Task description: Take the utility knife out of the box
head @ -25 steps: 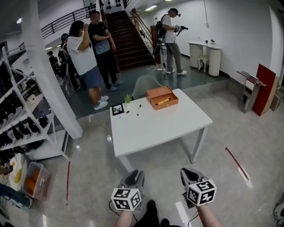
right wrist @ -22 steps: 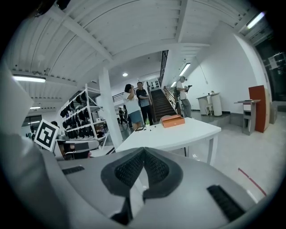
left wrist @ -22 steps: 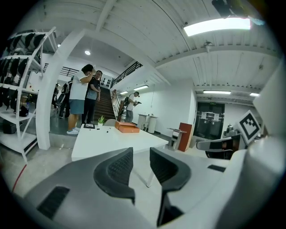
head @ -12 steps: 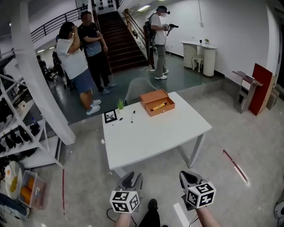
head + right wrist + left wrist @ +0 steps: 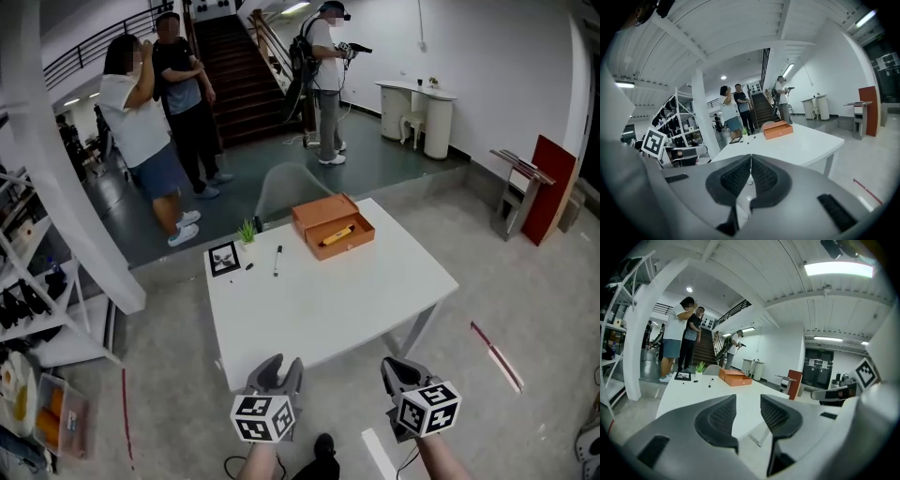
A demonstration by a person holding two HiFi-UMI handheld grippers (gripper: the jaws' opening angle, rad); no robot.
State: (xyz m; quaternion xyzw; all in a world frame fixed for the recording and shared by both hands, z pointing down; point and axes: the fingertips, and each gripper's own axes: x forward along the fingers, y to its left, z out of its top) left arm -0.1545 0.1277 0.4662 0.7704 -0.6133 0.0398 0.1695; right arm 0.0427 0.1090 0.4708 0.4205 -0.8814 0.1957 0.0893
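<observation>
While the yellow utility knife [image 5: 337, 233] lies inside the open orange box [image 5: 349, 246] on the far side of the white table [image 5: 375, 291], both tools hover at its near edge: left gripper [image 5: 279, 366] jaws just opening, empty, right gripper [image 5: 398, 368] jaws pressed together.

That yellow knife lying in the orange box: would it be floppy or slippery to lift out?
Probably stiff: the utility knife looks like one straight yellow bar. It lies slanted inside the open box, so the walls may crowd whatever reaches in. It seems small, so likely light; its surface is too far off to judge slipperiness.
</observation>
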